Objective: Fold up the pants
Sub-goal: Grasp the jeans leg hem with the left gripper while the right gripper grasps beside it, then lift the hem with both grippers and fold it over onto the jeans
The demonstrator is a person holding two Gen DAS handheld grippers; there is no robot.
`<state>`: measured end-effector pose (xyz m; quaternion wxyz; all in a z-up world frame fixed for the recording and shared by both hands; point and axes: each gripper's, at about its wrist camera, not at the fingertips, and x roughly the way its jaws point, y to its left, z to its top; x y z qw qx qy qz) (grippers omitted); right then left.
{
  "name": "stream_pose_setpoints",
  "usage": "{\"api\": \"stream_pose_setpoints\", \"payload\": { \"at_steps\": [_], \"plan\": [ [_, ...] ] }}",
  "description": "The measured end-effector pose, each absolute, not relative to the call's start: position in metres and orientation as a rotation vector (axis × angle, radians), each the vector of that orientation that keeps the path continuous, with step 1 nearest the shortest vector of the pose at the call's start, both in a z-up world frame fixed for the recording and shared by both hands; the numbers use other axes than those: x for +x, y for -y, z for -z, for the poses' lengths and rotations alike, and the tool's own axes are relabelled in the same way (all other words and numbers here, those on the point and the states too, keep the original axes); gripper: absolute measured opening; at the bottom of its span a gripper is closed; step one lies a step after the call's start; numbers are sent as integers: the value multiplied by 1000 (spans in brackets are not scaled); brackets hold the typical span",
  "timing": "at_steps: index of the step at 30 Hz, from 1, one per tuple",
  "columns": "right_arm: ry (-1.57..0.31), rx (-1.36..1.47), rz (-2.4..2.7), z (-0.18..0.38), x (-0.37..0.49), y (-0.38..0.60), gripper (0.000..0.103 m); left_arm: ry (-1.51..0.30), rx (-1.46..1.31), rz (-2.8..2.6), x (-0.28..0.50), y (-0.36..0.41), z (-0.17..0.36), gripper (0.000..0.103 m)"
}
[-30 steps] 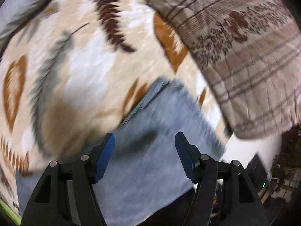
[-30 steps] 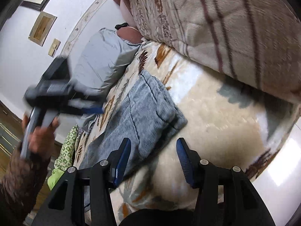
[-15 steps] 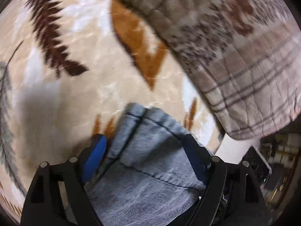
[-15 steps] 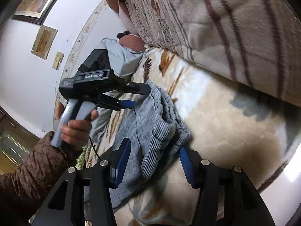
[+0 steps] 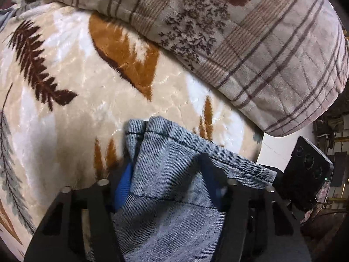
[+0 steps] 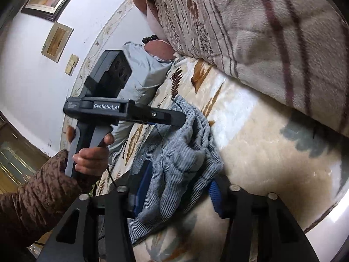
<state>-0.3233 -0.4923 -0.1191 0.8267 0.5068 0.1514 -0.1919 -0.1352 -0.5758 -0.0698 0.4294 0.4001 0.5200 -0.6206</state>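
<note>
Both your fisheye views bend strongly and darken at the corners; soft indoor light gives sheen on the plush blanket [image 5: 72, 100]; wall [image 6: 26, 65] glare appears bright; focus is mostly sharp.

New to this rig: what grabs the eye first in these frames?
The blue-grey pants, bunched between both grippers on the leaf-print plush blanket. The left gripper and right gripper have just been closing on the bunched cloth. A striped quilt is piled behind, and the sleeved hand holds the left gripper's handle in the right wrist view.
</note>
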Motion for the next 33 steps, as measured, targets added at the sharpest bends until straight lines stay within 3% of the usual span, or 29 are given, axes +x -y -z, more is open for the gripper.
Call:
{"api": "stream_pose_setpoints", "payload": {
  "at_steps": [1,3,5,19,33],
  "plan": [
    [-332,1085,412,120,-322,494,25,-1286,997,1549,-137,574,67,43],
    [-330,1090,412,120,-322,496,24,-1247,993,1545,-127,557,62,23],
    [-349,1056,419,114,-320,494,23,-1209,967,1544,-126,549,52,16],
    [-393,859,426,60,-310,470,23,-1084,818,1520,-105,500,-18,15],
    [-413,750,366,21,-286,431,23,-1050,698,1420,-96,447,-45,15]
  ]
}}
